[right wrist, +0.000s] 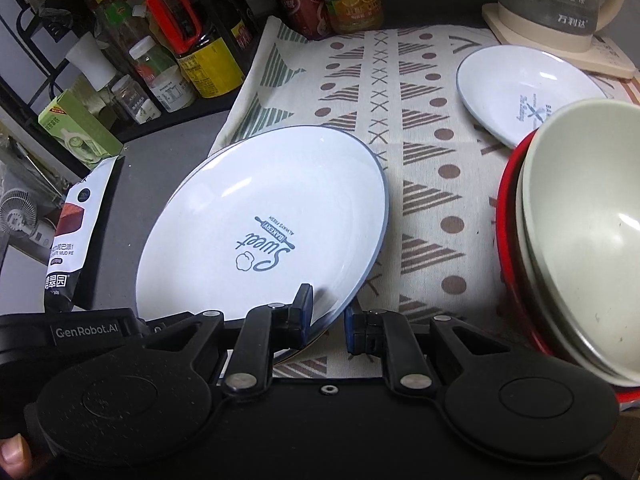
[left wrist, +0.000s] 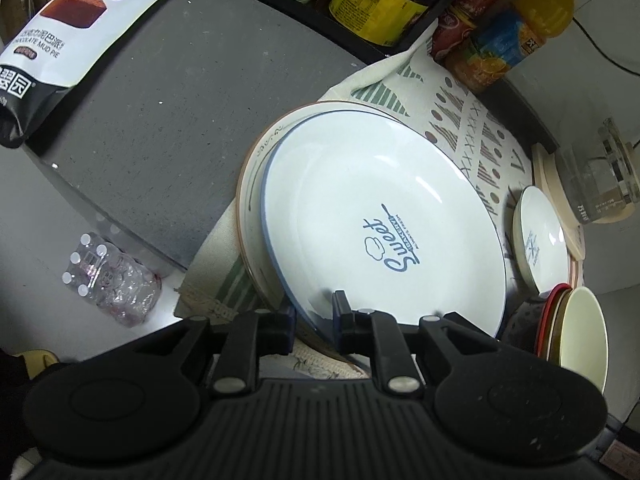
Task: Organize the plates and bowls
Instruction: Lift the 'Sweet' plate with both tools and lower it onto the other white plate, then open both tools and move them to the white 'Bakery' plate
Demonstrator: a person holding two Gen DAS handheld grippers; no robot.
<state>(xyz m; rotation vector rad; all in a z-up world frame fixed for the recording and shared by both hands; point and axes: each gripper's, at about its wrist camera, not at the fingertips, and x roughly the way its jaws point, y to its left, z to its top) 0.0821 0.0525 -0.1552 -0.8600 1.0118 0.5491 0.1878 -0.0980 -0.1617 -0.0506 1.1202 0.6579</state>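
White, blue-rimmed "Sweet" plate tilts above a brown-rimmed plate on the patterned cloth; left gripper jaws straddle its near rim. Right-wrist view: right gripper jaws flank the same plate's edge; whether either clamps, cannot tell. Cream bowls stack beside.

The left gripper reaches forward and low, its two fingers standing a little apart with a plate's rim between them; whether the pads press it cannot be told. The right gripper also points forward, its fingers likewise astride that rim with a visible gap. A thumb shows at the lower left edge.
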